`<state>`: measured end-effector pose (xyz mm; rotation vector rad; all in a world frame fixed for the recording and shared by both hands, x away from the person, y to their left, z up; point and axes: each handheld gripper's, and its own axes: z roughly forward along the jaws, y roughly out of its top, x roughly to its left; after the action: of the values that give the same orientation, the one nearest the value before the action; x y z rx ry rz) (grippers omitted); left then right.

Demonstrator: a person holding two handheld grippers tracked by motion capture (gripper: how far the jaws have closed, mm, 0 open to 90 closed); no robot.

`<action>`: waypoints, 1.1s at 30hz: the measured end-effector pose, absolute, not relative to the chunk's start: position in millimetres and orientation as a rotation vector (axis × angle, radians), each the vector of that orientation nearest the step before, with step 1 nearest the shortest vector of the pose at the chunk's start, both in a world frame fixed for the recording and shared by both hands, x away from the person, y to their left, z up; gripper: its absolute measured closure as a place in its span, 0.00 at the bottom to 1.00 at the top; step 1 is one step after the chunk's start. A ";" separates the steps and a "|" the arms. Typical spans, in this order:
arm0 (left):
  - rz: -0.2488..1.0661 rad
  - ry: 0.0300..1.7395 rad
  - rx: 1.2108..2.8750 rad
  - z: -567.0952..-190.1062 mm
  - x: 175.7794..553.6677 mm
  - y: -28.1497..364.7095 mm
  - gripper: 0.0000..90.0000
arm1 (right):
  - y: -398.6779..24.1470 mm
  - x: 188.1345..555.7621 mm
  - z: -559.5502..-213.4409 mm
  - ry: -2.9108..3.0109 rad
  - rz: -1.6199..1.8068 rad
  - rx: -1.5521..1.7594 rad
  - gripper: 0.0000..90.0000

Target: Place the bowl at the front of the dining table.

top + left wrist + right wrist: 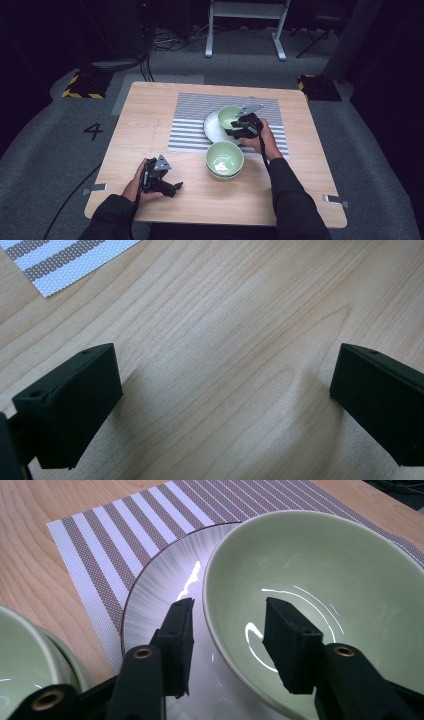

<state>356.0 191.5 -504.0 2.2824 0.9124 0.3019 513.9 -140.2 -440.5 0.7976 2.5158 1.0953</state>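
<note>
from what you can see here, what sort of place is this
Probably a recording studio or lab, not a home: a lone wooden table on grey carpet, hazard-striped floor weights, loose cables, and a metal stand behind.

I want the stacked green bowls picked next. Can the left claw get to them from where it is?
Probably yes: bare table lies between the left claw and the stacked green bowls, and its jaws stand open.

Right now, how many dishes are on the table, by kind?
Green bowls: 3. One bowl on the plate, a stack of two bowls nearer the person.
White plate: 1
Striped placemat: 1
Total: 5
</note>
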 end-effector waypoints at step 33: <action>0.302 0.913 2.282 -504.0 355.9 191.5 0.00 | -155.0 498.5 -421.4 2.436 1.032 0.823 0.22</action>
<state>355.9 191.5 -504.0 2.2822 0.9134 0.3017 498.5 -155.0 -421.4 0.8233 2.4362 1.0325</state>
